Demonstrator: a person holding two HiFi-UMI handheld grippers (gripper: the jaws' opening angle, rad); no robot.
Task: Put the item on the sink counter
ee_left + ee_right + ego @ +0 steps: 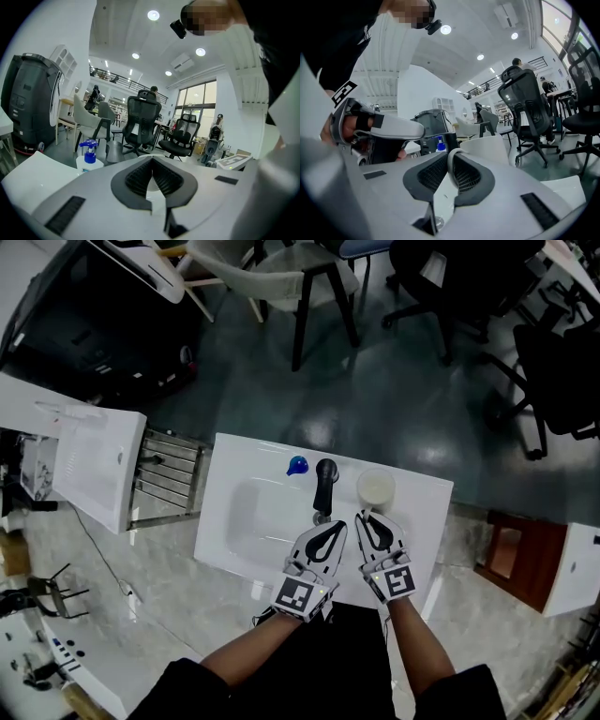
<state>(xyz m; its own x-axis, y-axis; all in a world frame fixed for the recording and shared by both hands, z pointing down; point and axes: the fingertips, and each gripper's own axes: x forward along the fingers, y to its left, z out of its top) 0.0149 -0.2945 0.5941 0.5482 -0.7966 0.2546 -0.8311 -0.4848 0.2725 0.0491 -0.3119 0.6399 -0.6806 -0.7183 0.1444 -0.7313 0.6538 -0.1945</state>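
A white cup stands on the white sink counter at its rear right, beside the black faucet. My right gripper reaches it from the front. In the right gripper view the cup sits just past the jaws, and its curved handle is pinched between the ribbed pads of the right gripper. My left gripper hovers over the counter's front beside the faucet, shut, with nothing between the jaws of the left gripper. A blue-pump soap bottle stands left of the faucet.
The basin fills the counter's left half. Another white sink unit and a metal rack stand to the left. A brown cabinet is on the right. Office chairs stand beyond on the dark floor.
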